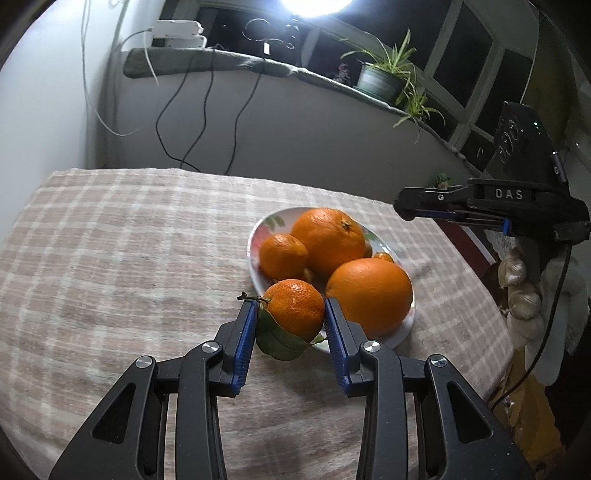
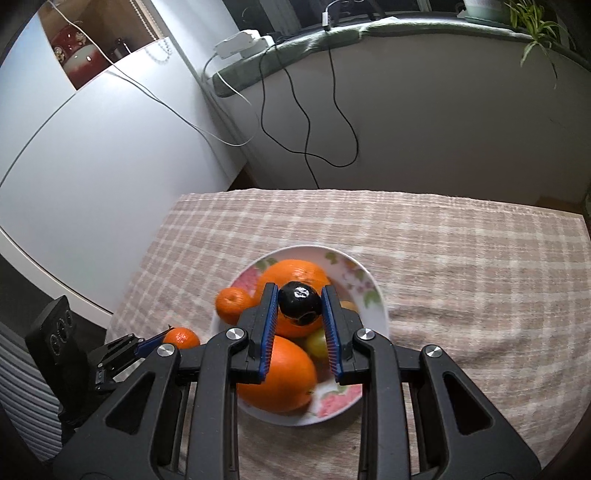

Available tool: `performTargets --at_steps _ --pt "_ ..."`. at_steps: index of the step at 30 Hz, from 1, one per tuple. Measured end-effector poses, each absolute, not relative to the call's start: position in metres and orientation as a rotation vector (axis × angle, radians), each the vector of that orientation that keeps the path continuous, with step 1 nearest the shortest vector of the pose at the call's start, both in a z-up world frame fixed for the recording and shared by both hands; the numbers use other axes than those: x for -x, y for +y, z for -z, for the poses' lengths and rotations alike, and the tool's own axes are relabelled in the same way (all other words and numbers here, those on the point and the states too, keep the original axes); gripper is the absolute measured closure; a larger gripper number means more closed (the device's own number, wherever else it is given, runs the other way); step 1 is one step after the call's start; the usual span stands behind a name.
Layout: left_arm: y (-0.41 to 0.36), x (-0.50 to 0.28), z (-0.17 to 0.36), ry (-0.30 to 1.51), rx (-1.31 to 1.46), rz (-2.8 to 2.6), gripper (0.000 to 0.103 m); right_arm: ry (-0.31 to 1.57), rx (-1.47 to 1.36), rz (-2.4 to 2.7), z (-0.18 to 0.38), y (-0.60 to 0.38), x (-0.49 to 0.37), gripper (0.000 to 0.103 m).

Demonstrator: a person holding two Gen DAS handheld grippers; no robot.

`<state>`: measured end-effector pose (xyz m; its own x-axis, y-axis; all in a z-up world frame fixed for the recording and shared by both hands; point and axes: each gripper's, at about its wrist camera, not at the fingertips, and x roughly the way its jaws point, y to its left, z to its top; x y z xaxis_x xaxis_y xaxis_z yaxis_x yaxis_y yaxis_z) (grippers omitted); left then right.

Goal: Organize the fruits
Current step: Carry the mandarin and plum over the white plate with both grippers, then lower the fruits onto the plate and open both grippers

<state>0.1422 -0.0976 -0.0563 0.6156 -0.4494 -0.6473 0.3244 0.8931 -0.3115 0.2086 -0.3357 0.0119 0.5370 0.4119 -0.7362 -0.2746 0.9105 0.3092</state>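
My left gripper [image 1: 290,314] is shut on a small mandarin [image 1: 295,308] with a stem and green leaf, held beside the near rim of a flowered plate [image 1: 258,229]. The plate holds two big oranges [image 1: 369,290], a smaller mandarin [image 1: 282,256] and small yellowish fruits. My right gripper [image 2: 300,306] is shut on a small black round fruit [image 2: 299,303], held above the plate [image 2: 373,295] and its oranges [image 2: 280,380]. The left gripper with its mandarin [image 2: 181,338] shows at the plate's left in the right wrist view. The right gripper [image 1: 406,210] shows side-on in the left wrist view.
The plate stands on a table with a pink checked cloth [image 1: 129,240]. Behind is a sill with cables [image 1: 207,110], a power strip [image 1: 177,33] and potted plants [image 1: 384,74]. A white cabinet [image 2: 92,147] stands left of the table.
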Motion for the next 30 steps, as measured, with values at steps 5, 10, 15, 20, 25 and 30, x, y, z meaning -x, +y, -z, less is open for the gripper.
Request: performTargets --at_steps 5,10,15,20,25,30 --pt "-0.106 -0.141 0.058 0.8 0.156 0.457 0.068 0.927 -0.167 -0.398 -0.004 -0.345 -0.21 0.078" --pt "-0.112 -0.141 0.059 0.808 0.144 0.46 0.068 0.938 -0.167 -0.387 0.004 -0.352 -0.213 0.078" --pt "-0.117 -0.142 0.059 0.812 0.133 0.462 0.068 0.953 -0.166 -0.376 0.009 -0.354 -0.216 0.078" --pt "-0.12 -0.145 0.061 0.817 0.123 0.457 0.068 0.967 -0.166 -0.366 0.014 -0.355 -0.219 0.078" --pt "-0.123 -0.146 0.062 0.822 0.117 0.459 0.068 0.976 -0.174 -0.363 0.017 -0.357 -0.22 0.078" --pt "-0.124 -0.147 0.062 0.82 0.114 0.457 0.068 0.978 -0.172 -0.362 0.018 -0.357 -0.219 0.078"
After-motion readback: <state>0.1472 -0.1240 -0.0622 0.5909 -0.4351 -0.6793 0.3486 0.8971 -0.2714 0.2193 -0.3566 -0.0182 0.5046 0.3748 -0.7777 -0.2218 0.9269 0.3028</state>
